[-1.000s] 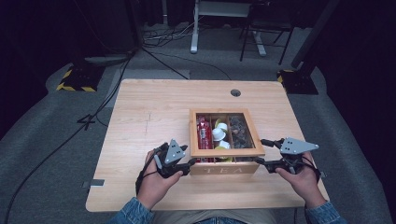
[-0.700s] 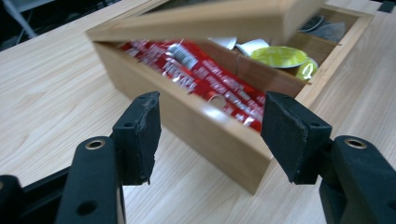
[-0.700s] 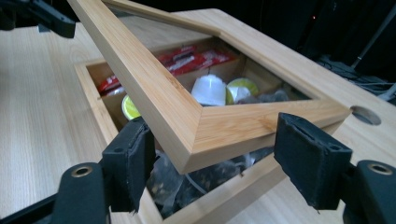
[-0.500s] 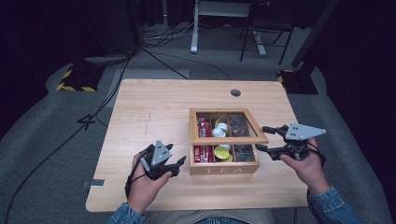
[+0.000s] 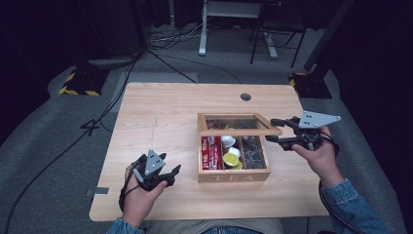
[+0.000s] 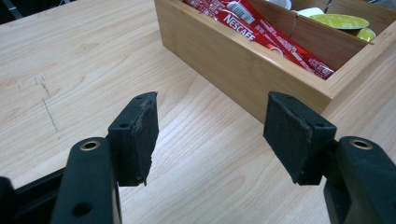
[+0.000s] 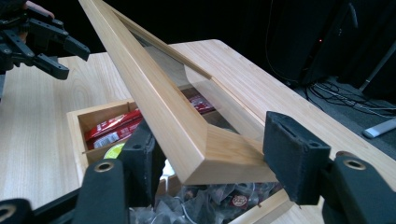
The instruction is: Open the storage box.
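One hinged lid [image 5: 239, 130] is being lifted off the wooden tea box [image 5: 234, 176], which is sitting right of centre on the counter [image 5: 160, 112]. The lid's front corner is being held between the pads of the right claw [image 7: 212, 158], whose jaws have just been closing; in the right gripper view the wood is resting against both pads, so a light clamp is judged. Red sachets [image 6: 275, 39], a yellow pod [image 6: 341, 21] and dark tea bags [image 7: 210, 203] are lying exposed inside. The left claw [image 6: 219, 135] is being held open and empty just beside the box's left wall. Risk: the angled corner slipping from the pads, the lid dropping shut, and the unbraced box being dragged along.
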Motion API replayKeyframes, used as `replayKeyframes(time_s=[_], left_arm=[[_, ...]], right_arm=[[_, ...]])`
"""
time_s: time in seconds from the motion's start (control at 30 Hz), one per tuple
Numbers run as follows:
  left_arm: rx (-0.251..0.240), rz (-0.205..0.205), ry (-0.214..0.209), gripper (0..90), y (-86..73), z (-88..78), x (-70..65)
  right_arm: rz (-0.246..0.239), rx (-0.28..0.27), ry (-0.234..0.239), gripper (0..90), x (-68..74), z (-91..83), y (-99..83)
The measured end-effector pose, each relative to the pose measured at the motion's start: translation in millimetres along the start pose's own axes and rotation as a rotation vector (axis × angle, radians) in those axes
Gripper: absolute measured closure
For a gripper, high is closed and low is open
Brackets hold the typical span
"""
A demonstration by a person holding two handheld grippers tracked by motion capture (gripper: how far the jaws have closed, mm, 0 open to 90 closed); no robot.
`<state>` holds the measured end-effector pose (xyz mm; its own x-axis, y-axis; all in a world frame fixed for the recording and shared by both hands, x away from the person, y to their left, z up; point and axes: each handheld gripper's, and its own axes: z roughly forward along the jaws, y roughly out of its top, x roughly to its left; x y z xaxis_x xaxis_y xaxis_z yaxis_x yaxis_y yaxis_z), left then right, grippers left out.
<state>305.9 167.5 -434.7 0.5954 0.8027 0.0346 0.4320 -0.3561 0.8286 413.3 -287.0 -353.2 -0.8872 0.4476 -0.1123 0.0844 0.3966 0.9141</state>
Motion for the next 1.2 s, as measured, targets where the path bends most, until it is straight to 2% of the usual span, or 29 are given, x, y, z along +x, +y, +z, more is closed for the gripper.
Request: replayKeyframes(time_s=[0.27,0.53,0.83,1.1,1.2], left_arm=[[0.007,-0.006,-0.003,36.0,-2.1,1.7,1.7],[0.006,-0.002,-0.008,36.0,-0.9,4.0,3.2],[0.006,0.003,-0.016,36.0,0.8,7.5,3.8],[0.008,0.007,-0.026,36.0,2.4,10.4,4.2],[-0.004,-0.020,-0.057,36.0,3.7,10.6,4.7]], right_arm=[[0.019,-0.046,-0.001,45.0,-9.4,1.9,6.7],[0.029,-0.087,-0.032,47.9,-22.8,4.6,20.3],[0.018,-0.094,-0.072,50.2,-32.6,7.6,33.3],[0.055,-0.128,-0.109,50.1,-45.8,14.0,41.7],[0.080,-0.140,-0.129,50.3,-54.3,18.2,45.6]])
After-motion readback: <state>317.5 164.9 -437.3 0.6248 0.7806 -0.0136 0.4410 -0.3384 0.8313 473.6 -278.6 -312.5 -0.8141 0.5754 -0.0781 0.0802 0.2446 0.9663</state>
